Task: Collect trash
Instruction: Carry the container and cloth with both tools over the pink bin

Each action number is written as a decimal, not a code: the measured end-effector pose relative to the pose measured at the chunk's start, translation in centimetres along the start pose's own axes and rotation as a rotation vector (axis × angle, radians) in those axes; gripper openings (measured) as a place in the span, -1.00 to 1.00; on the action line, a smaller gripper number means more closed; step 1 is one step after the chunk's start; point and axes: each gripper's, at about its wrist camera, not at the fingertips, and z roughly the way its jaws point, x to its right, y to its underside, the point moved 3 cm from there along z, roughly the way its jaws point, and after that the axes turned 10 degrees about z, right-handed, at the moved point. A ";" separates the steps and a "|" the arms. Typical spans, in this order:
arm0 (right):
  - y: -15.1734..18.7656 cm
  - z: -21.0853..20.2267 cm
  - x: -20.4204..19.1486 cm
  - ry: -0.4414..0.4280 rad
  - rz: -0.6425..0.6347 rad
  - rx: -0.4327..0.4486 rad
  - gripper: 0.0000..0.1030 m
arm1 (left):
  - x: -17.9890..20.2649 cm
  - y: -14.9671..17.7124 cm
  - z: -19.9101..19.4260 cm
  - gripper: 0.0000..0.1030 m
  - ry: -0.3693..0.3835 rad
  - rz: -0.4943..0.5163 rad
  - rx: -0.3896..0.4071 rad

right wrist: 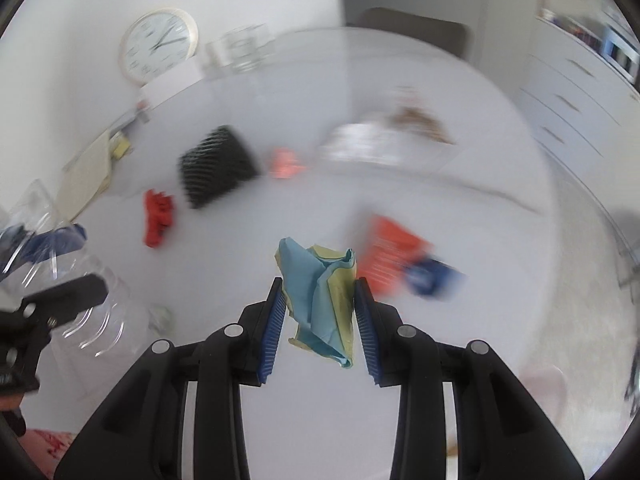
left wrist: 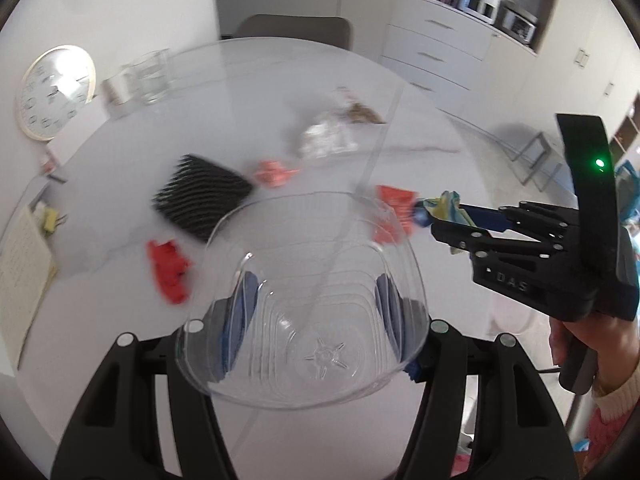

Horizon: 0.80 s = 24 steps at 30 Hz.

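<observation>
Meanwhile, Both Grippers Carry a Load Above the Littered Table

Meanwhile the left gripper (left wrist: 316, 312) has its blue pads pressed against the two sides of a clear plastic bowl (left wrist: 304, 300), holding it with the open mouth facing forward above the white table (left wrist: 240, 80). The right gripper (right wrist: 320, 312) pinches a crumpled blue-and-yellow wrapper (right wrist: 320, 300) between its ribbed blue pads, lifted off the tabletop. From the left wrist view that gripper (left wrist: 444, 220) and its wrapper (left wrist: 446, 202) hang just beside the bowl's right rim.

Trash lies scattered on the table beyond. A black ribbed tray (left wrist: 202, 200) sits left of centre, with a red crumpled wrapper (left wrist: 170, 272) nearer and a pink crumpled wrapper (left wrist: 274, 172) just beside its far corner. An orange packet (right wrist: 390, 256) with a blue piece (right wrist: 432, 276) touching it lies to the right. Farther back sit a clear crinkled bag (left wrist: 326, 140) and brown scraps (left wrist: 362, 114). A round wall clock (left wrist: 54, 92) leans at the table's far left edge, near a clear glass container (left wrist: 150, 76).
</observation>
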 end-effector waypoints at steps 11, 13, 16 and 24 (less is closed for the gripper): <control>4.6 -9.1 21.1 0.182 0.233 0.098 -0.31 | 20.9 -7.4 4.4 0.16 0.180 0.263 -0.013; 5.8 -10.3 25.1 0.222 0.273 0.105 -0.31 | 25.4 -8.5 5.6 0.16 0.237 0.321 -0.016; 7.7 -11.6 30.1 0.264 0.337 0.104 -0.31 | 31.4 -9.9 7.4 0.16 0.304 0.398 -0.021; 12.4 -13.6 40.1 0.326 0.480 0.082 -0.30 | 42.7 -12.1 13.2 0.16 0.409 0.487 -0.111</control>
